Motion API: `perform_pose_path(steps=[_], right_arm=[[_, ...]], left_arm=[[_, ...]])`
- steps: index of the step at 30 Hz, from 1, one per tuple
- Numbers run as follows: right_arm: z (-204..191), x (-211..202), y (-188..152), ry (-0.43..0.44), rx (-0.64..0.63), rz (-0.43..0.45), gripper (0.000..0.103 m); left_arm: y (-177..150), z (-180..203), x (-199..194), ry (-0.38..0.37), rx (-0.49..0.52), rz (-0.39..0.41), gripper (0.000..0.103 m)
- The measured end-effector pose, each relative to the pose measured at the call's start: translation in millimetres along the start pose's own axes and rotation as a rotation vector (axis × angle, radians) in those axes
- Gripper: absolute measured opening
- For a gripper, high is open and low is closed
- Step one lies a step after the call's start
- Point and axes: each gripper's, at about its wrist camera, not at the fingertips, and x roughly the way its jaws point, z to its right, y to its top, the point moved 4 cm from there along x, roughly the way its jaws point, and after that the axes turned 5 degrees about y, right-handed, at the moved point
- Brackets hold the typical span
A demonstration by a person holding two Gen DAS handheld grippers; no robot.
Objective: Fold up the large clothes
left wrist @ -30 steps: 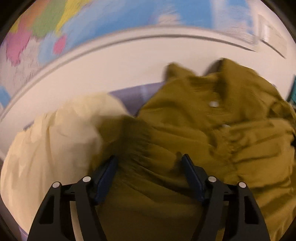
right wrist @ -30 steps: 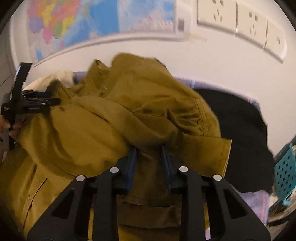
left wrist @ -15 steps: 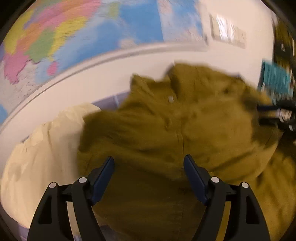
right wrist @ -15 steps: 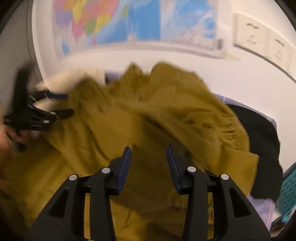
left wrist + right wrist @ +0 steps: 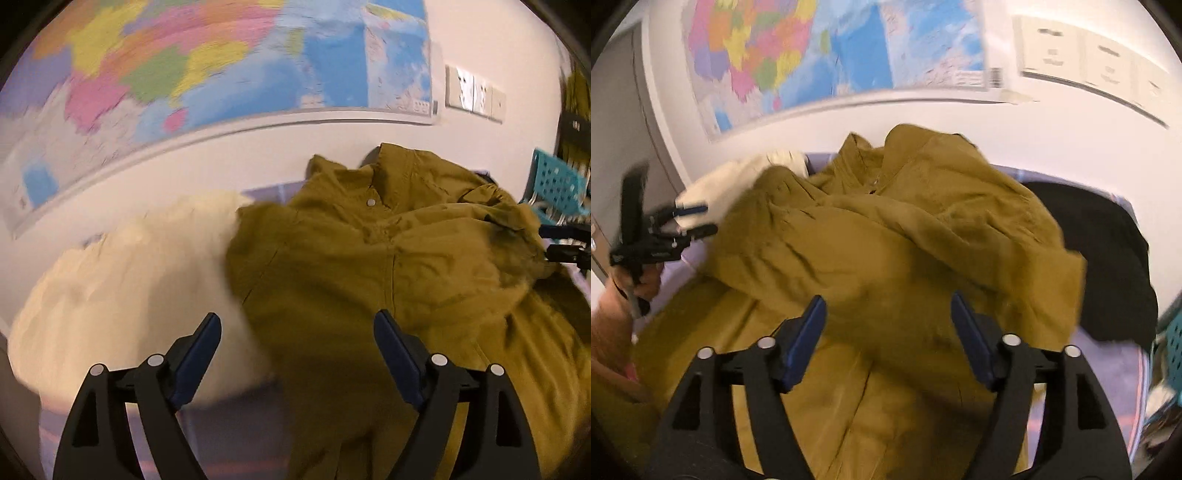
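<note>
Shirt: an olive-brown shirt point(image 5: 886, 236) lies crumpled on a lilac checked cloth point(image 5: 1108, 365), collar toward the wall, a sleeve folded across its front; one snap button shows below the collar.
Left gripper: the left gripper point(image 5: 297, 339) hangs over the shirt's left edge, fingers spread wide, nothing between them.
Right gripper: the right gripper point(image 5: 888, 317) hangs above the shirt's front, fingers spread wide, pinching nothing.
Cream garment: a pale cream garment point(image 5: 122, 280) lies just beside the shirt, touching its left edge.
Black garment: a black garment point(image 5: 1104, 254) lies at the shirt's right side.
Basket: a teal basket point(image 5: 557, 188) stands beyond the shirt's right side.
Wall: a coloured map point(image 5: 820, 55) hangs on the wall, wall sockets point(image 5: 474, 94) to its right.
</note>
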Motion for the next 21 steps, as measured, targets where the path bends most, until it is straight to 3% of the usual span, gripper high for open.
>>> perform_pose_path(steps=[5,10,12,15,21], right_arm=[[9.4,-37.7,-34.5,0.02,0.11,0.029,0.077],[26.5,-74.3,-77.6,0.053,0.283,0.073,0.079],[24.0,-85.9,-89.4,0.076,0.312,0.088,0.08],[18.9,-98.0,-103.4,0.035,0.298,0.087,0.081],[29.0,-116.4,-144.2,0.016,0.398,0.096,0.084]], left_arm=[[-47.3,-27.3,-20.7,-0.022,-0.07,-0.068,0.083],[-95.1,-34.7,-36.0,-0.12,-0.164,-0.146,0.083],[-104.7,-30.5,-41.9,-0.127,-0.159,-0.146,0.083],[-114.4,-20.9,-49.2,-0.156,-0.134,-0.147,0.083],[-136.1,-8.6,-53.5,-0.209,-0.11,-0.198,0.085]])
